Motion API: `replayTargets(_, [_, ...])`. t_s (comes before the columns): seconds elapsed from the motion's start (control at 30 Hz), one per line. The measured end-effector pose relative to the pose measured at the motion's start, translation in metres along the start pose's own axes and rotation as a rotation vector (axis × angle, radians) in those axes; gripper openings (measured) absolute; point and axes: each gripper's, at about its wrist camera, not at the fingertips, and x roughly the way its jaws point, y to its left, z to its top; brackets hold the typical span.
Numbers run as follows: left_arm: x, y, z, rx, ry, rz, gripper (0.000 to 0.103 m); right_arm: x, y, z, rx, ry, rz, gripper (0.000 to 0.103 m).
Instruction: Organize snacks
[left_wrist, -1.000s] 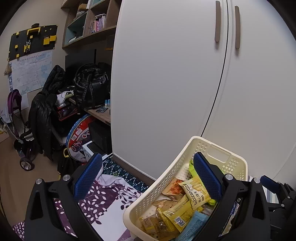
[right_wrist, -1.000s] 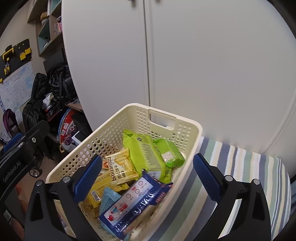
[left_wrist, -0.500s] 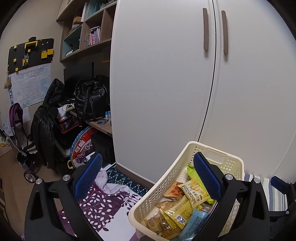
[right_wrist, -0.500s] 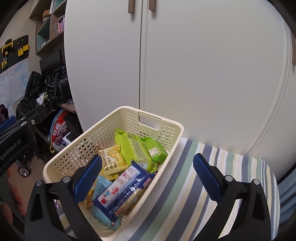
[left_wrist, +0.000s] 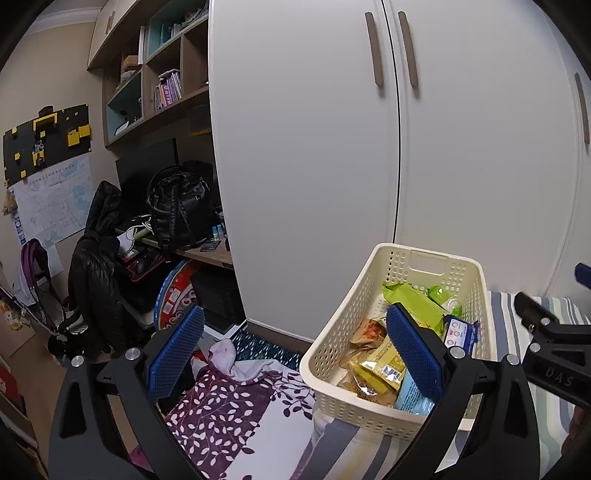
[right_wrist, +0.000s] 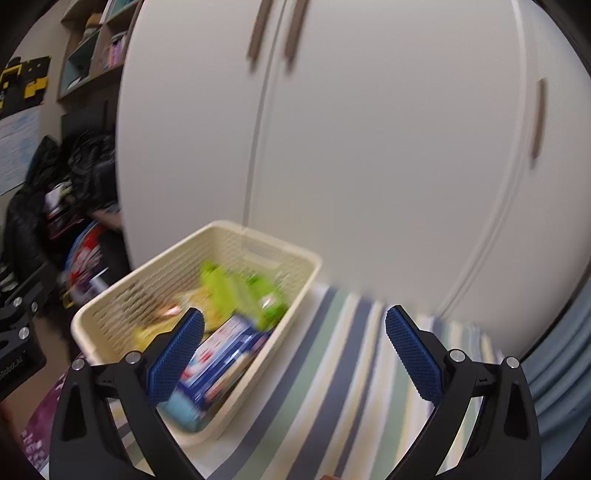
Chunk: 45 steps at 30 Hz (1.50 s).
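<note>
hovering with jaws wide and empty, the left gripper (left_wrist: 295, 350) sits above the near edge of the cream basket (left_wrist: 369, 295); the right gripper (right_wrist: 293, 354), equally wide, hangs over the striped cover (right_wrist: 332, 369). snack packets (left_wrist: 410, 306) lie inside the basket, before the white wardrobe (left_wrist: 314, 147).

Motion blur smears the right wrist view, so the snack packets (right_wrist: 236, 314) in the basket (right_wrist: 295, 291) are unreadable. In the left wrist view, the left claw's right finger (left_wrist: 413, 354) hides several packets.
</note>
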Motion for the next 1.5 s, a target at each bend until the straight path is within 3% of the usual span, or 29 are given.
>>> replayTargets(0.43, [-0.013,-0.004,-0.02,0.089,0.014,-0.017,0.1,-0.006,0.024,-0.018,-0.027,0.029,0.05,0.098])
replayTargets(1.5, [0.003,-0.012,-0.032,0.126,0.039,0.001,0.1,0.012,0.025,-0.033,-0.048,0.07,0.057,0.098])
